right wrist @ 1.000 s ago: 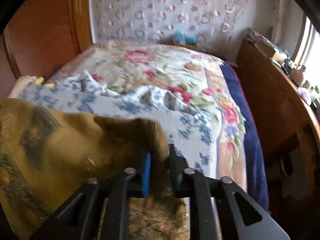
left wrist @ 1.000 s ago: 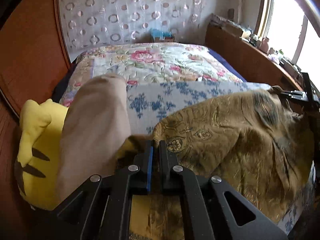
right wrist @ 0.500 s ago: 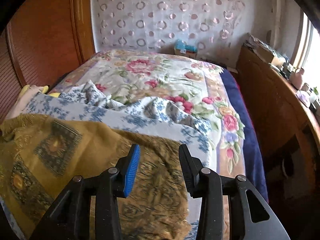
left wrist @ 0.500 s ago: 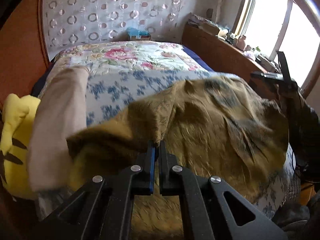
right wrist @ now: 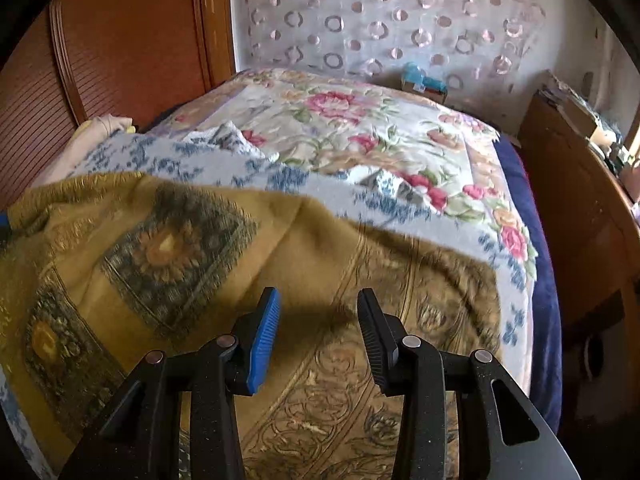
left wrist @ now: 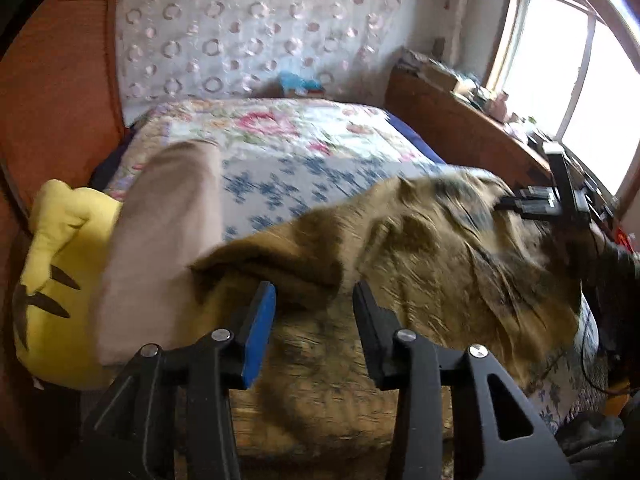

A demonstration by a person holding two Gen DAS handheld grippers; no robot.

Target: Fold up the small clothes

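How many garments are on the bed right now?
2 visible: the mustard patterned garment spread across the near bed, and a beige one at its left, beside the yellow plush. Others may be hidden.

Circle-patterned curtain (right wrist: 380, 20), wooden wardrobe (right wrist: 132, 40), bright window (left wrist: 580, 80)
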